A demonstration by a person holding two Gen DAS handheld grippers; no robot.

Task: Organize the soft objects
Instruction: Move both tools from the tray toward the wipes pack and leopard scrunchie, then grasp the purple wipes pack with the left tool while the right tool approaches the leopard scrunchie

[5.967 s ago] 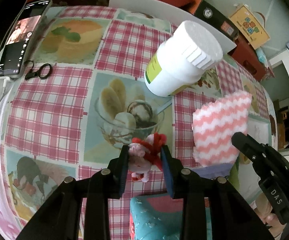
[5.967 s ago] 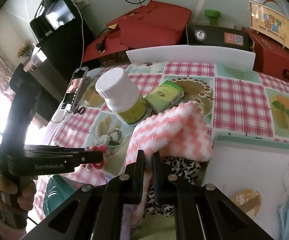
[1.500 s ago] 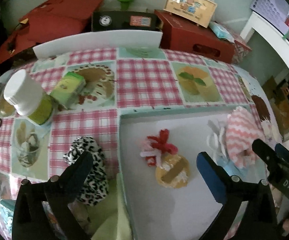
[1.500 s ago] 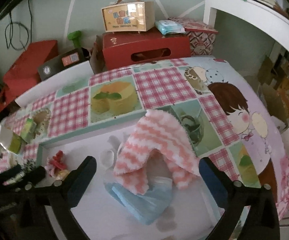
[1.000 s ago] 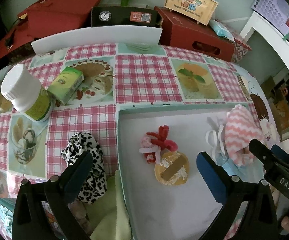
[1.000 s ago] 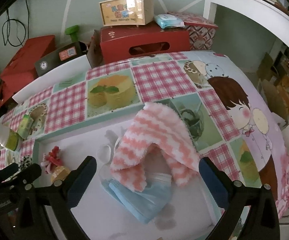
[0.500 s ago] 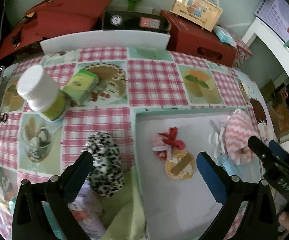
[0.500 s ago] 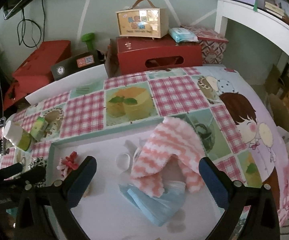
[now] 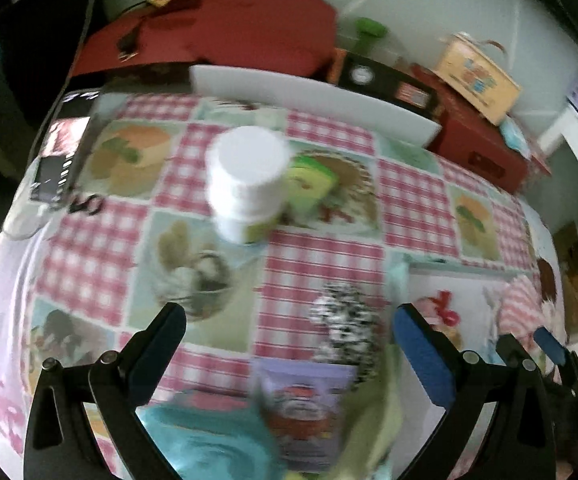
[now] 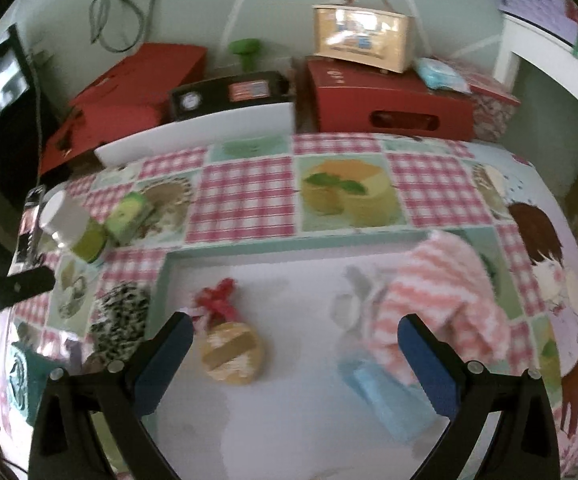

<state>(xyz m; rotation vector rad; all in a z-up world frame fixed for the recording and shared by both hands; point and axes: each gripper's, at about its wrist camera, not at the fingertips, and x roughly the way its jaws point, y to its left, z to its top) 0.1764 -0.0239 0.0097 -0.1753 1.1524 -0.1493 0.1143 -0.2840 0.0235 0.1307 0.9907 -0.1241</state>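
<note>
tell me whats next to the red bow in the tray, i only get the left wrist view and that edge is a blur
observer: a yellow round pad lies in the tray, on the near side of the red bow.
operator: anything under the striped cloth
observer: yes, a blue folded piece pokes out from under the near end of the striped cloth.
operator: is the right hand-held gripper holding anything
observer: no, the right hand-held gripper is open over the tray, with nothing between its fingers.
</note>
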